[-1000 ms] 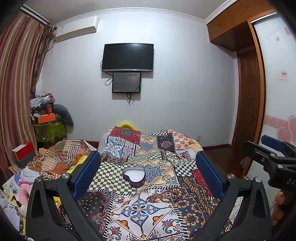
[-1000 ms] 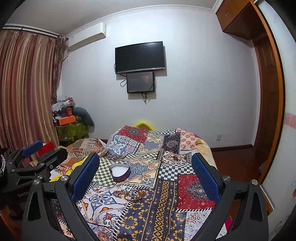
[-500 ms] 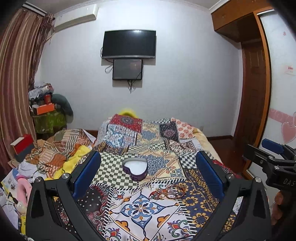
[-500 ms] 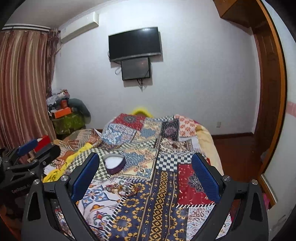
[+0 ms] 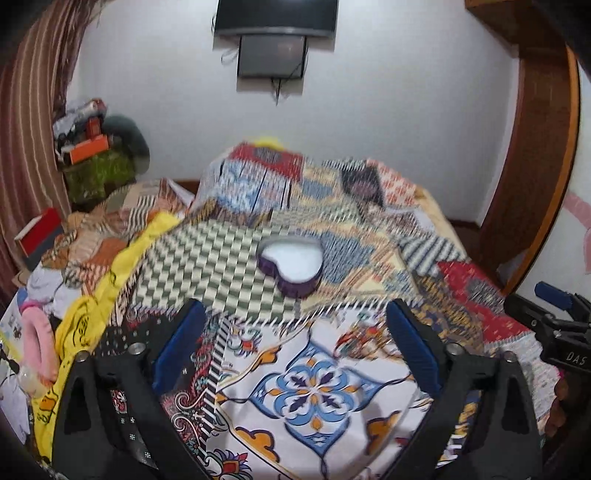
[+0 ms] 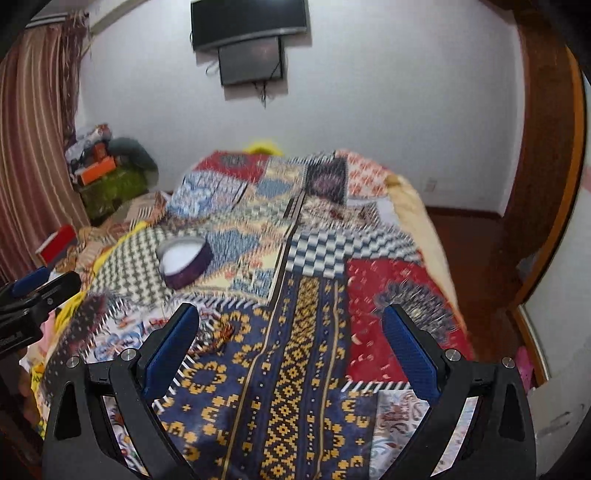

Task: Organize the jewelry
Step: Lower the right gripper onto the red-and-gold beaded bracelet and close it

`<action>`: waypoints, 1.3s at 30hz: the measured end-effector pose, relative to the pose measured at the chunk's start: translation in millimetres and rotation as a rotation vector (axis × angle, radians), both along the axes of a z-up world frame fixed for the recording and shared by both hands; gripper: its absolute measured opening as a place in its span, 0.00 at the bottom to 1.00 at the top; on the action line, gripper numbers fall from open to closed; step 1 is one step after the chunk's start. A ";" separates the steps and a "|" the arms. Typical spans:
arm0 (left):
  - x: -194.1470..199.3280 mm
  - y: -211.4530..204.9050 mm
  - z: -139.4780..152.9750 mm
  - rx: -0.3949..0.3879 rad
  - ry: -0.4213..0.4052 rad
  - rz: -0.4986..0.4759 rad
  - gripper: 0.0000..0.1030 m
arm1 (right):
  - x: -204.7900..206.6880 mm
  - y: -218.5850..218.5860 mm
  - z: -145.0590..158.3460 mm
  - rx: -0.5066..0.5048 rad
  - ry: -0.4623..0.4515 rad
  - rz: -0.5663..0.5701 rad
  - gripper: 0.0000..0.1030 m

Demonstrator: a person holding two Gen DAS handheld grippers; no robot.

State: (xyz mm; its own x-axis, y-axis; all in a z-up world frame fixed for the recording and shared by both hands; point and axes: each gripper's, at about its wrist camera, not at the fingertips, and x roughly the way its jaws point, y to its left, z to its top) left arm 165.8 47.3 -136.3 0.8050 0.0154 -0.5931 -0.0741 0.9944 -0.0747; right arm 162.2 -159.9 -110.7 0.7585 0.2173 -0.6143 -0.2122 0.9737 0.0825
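Left wrist view: you are holding the left gripper [image 5: 295,332] with its blue pads spread wide and nothing between them, aiming over the bed. That wide stance probably suits an approach, since the tangle of jewelry [image 5: 365,341] is lying just beside your right-hand pad, on the quilt, not yet touched. Beyond it, the purple heart-shaped box [image 5: 291,264] is sitting lidless, its white inside showing, likely waiting as the place to put the pieces. In the right wrist view, you are carrying the right gripper [image 6: 290,332] equally wide and empty, and the jewelry [image 6: 216,334] is resting near its left pad, with the box [image 6: 184,262] farther off to the left.

The patchwork quilt [image 5: 314,391] is covering the bed in busy prints, which I judge could be hiding thin chains; the frames are blurring, so I cannot tell the pieces apart. Clothes [image 5: 92,258] are piling beside the bed, striped curtains [image 6: 33,147] are hanging left, and a television [image 6: 249,22] is hanging on the white wall.
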 end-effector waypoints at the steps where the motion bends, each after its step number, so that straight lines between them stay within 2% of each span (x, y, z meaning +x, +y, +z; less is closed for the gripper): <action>1: 3.3 1.0 -5.0 0.002 0.017 -0.001 0.88 | 2.5 1.4 -2.2 0.001 0.015 0.008 0.96; 5: 16.5 5.3 -28.6 -0.020 0.099 -0.025 0.80 | 16.5 9.2 -17.1 0.006 0.075 0.060 0.96; 7: 20.2 5.1 -36.0 -0.021 0.126 -0.034 0.73 | 22.4 13.9 -21.9 0.003 0.084 0.082 0.92; 12: 28.3 6.4 -48.5 -0.043 0.169 -0.069 0.58 | 38.2 27.3 -33.4 0.000 0.134 0.154 0.71; 16: 33.0 4.4 -52.6 -0.066 0.180 -0.109 0.49 | 48.2 33.4 -40.8 -0.008 0.169 0.188 0.61; 20: 37.2 0.6 -53.8 -0.085 0.180 -0.147 0.46 | 54.4 36.0 -49.7 -0.010 0.216 0.212 0.58; 25: 37.8 -6.4 -57.0 -0.076 0.181 -0.168 0.45 | 57.9 44.9 -60.8 -0.053 0.252 0.237 0.47; 27: 37.0 -8.4 -57.4 -0.074 0.181 -0.179 0.42 | 57.7 46.6 -61.8 -0.072 0.250 0.238 0.38; 31: 34.2 -8.4 -56.9 -0.075 0.176 -0.183 0.42 | 58.7 42.9 -62.2 -0.090 0.245 0.238 0.30; 34: 32.9 -7.1 -58.0 -0.082 0.179 -0.179 0.42 | 59.8 41.2 -62.6 -0.103 0.242 0.236 0.21; 36: 32.7 -5.7 -59.9 -0.090 0.186 -0.174 0.42 | 62.1 40.9 -63.4 -0.104 0.243 0.245 0.09; 39: 31.7 -4.1 -61.8 -0.099 0.196 -0.168 0.42 | 61.5 45.7 -62.9 -0.114 0.232 0.251 0.07</action>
